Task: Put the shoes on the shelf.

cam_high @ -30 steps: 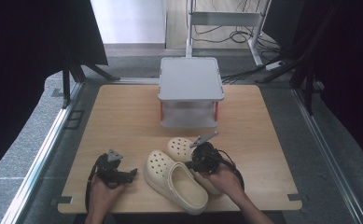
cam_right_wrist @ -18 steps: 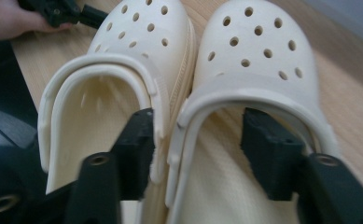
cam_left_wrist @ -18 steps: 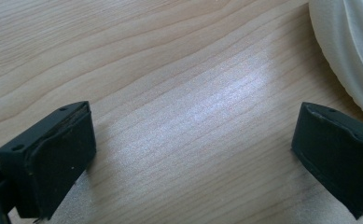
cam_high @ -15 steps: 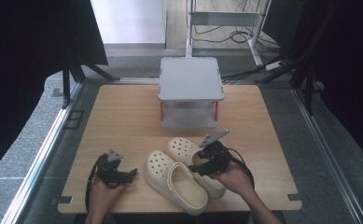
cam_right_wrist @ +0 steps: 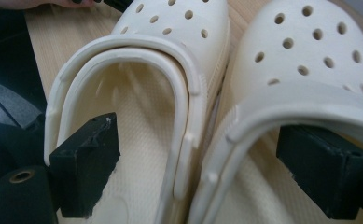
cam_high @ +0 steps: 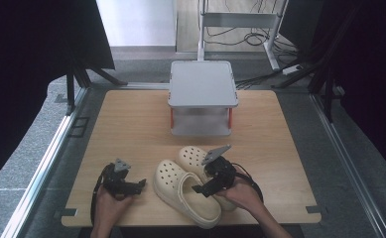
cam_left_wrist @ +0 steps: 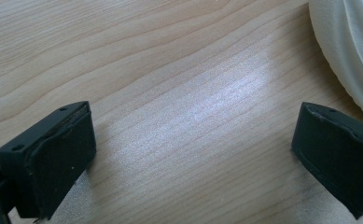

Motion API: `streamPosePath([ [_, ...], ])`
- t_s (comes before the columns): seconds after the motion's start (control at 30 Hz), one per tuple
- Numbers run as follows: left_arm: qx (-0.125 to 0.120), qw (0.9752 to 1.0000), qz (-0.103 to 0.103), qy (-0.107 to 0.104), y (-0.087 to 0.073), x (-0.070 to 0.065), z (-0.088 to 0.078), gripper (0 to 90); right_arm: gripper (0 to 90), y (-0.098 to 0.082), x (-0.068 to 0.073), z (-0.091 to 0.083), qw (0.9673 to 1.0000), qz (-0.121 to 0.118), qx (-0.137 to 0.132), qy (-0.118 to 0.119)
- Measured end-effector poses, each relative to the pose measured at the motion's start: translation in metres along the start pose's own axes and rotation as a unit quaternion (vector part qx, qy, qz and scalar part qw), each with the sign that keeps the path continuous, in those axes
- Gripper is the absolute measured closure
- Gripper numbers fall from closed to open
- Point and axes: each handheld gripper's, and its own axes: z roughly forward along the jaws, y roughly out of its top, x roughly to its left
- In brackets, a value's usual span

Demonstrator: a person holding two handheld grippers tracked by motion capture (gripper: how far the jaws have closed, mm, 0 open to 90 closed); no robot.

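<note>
Two cream clogs lie side by side on the table (cam_high: 131,129), in front of the grey stand (cam_high: 203,94). The right gripper (cam_right_wrist: 202,179), jaws just opening, straddles their touching inner walls: one jaw inside the left clog (cam_high: 183,191), one inside the right clog (cam_high: 193,156). Left of the clogs, the left gripper (cam_left_wrist: 195,158) rests spread wide and empty.

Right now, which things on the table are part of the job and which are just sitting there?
In the job:
left clog
right clog
right gripper, open, one jaw inside each clog
left gripper, open over bare wood

Just sitting there:
grey two-tier stand
wooden table
</note>
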Motion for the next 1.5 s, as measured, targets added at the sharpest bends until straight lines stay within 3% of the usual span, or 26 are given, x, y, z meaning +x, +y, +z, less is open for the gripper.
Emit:
streamPosePath([
  [0.23,0.0,1.0,0.001,0.0,0.0,0.0,0.0,0.0,14.2,0.004,0.0,0.018,0.9998,-0.003,0.019,0.002],
  [0.4,0.001,1.0,0.001,0.0,0.0,0.0,0.0,0.0,17.8,0.007,0.001,0.026,0.9991,-0.006,0.041,-0.008],
  [0.47,0.001,1.0,0.001,0.0,0.0,0.0,0.0,0.0,18.3,0.009,0.001,0.028,0.9985,-0.02,0.049,-0.013],
  [0.7,-0.001,1.0,-0.001,0.0,0.0,0.0,0.0,0.0,34.8,0.013,0.0,0.03,0.998,-0.004,0.052,-0.036],
  [0.8,0.0,1.0,0.0,0.0,0.0,0.0,0.0,0.0,43.6,0.015,0.001,0.031,0.9965,0.003,0.061,-0.058],
  [0.93,-0.001,1.0,-0.001,0.0,0.0,0.0,0.0,0.0,56.0,0.014,0.002,0.03,0.9964,0.015,0.064,-0.053],
  [1.03,-0.001,1.0,-0.002,0.0,0.0,0.0,0.0,0.0,62.1,0.014,0.002,0.029,0.9969,0.032,0.063,-0.034],
  [1.3,0.0,1.0,0.0,0.0,0.0,0.0,0.0,0.0,65.8,0.015,0.003,0.026,0.9968,0.042,0.063,-0.025],
  [1.5,-0.001,1.0,0.0,0.0,0.0,0.0,0.0,0.0,65.8,0.021,0.003,0.014,0.997,0.05,0.059,-0.008],
])
